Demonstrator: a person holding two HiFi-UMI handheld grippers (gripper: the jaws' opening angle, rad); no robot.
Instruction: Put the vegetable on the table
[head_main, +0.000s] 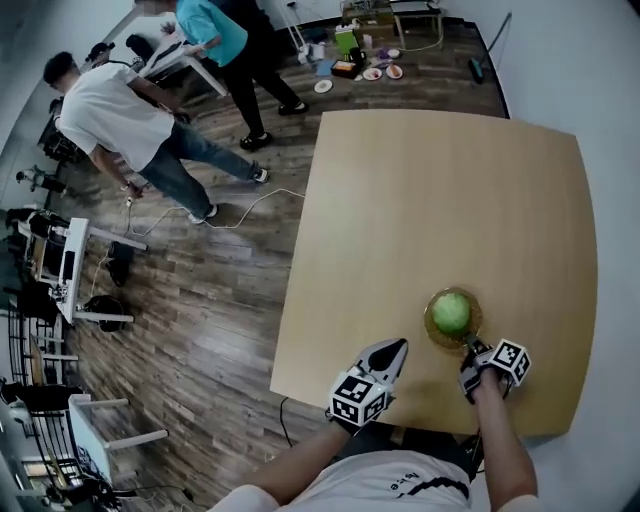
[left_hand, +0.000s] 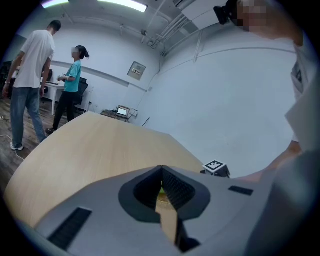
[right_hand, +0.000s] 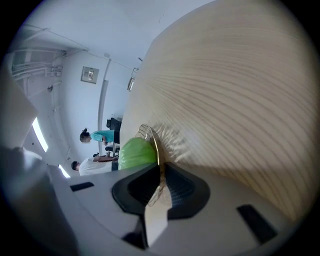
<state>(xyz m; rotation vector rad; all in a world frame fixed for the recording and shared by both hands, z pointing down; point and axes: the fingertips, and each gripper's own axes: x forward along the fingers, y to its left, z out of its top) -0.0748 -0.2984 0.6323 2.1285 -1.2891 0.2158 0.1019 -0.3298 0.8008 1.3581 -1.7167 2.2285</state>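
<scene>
A round green vegetable (head_main: 451, 312) lies on a clear glass plate (head_main: 436, 333) near the front right of the light wooden table (head_main: 440, 200). My right gripper (head_main: 470, 348) is shut on the plate's near rim; in the right gripper view the rim (right_hand: 151, 140) runs between the closed jaws (right_hand: 159, 167), with the vegetable (right_hand: 135, 152) just to the left. My left gripper (head_main: 397, 346) sits to the left of the plate, shut and holding nothing (left_hand: 161, 171). The left gripper view shows the tabletop (left_hand: 100, 145) and the right gripper's marker cube (left_hand: 215, 167).
Two people (head_main: 130, 120) stand on the wooden floor at the far left by desks (head_main: 70, 260), with a white cable (head_main: 250, 205) on the floor. Plates and boxes (head_main: 360, 60) lie on the floor beyond the table. A white wall (head_main: 610, 150) runs along the right.
</scene>
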